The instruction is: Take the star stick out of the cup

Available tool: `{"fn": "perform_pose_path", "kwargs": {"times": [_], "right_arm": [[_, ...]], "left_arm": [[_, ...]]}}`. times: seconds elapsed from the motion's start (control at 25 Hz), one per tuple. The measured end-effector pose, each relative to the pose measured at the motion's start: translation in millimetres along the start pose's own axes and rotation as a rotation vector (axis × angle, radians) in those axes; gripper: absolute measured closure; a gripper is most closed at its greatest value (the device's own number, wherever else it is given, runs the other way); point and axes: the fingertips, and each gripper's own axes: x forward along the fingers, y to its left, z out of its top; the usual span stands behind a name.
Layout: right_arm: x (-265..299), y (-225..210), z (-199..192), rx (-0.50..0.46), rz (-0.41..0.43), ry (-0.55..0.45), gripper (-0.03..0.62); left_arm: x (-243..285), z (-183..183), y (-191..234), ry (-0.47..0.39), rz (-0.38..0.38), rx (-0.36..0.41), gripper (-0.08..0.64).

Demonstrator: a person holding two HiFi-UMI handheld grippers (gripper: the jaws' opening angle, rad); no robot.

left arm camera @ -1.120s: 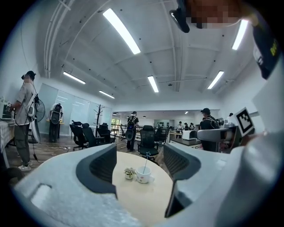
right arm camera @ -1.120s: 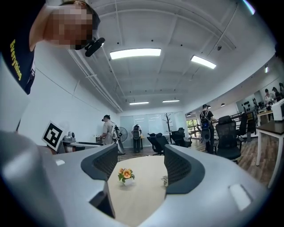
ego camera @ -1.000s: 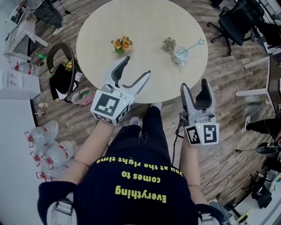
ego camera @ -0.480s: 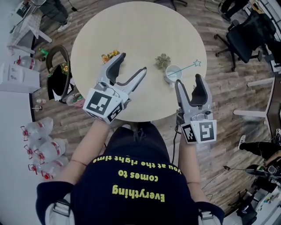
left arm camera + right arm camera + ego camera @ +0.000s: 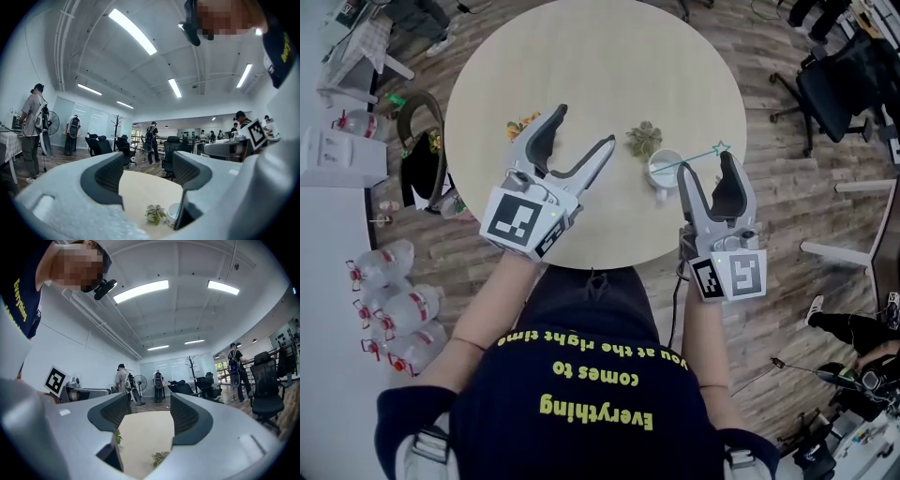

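A white cup [image 5: 664,170] stands on the round beige table [image 5: 600,56], right of centre near the front. The star stick [image 5: 705,152] leans out of it to the right, its pale blue star beside my right gripper's tip. My right gripper [image 5: 707,164] hovers just right of the cup, jaws open; its own view shows nothing between the jaws [image 5: 150,416]. My left gripper [image 5: 583,128] is open and empty over the table, left of the cup. In its view [image 5: 147,173] the cup [image 5: 172,214] shows low, half hidden by the right jaw.
A small green plant [image 5: 643,138] sits just behind the cup, and orange flowers [image 5: 520,125] peek out at the left gripper's tip. Office chairs [image 5: 848,84] stand to the right, water bottles [image 5: 394,309] and a dark bag [image 5: 427,159] to the left. People stand far off in both gripper views.
Both grippers have moved forward over the table towards the cup. The right gripper, which was off the table's near edge, now sits beside the cup and the star.
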Motion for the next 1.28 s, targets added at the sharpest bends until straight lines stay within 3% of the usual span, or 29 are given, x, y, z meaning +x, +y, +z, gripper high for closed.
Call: {"fn": "perform_pose_path", "kwargs": {"times": [0.4, 1.28], "right_arm": [[5, -22, -20, 0.031, -0.117, 0.038, 0.295], [-8, -98, -91, 0.118, -0.313, 0.128, 0.295]], "left_arm": [[28, -20, 10, 0.024, -0.062, -0.036, 0.23], [88, -79, -16, 0.109, -0.206, -0.081, 0.23]]}}
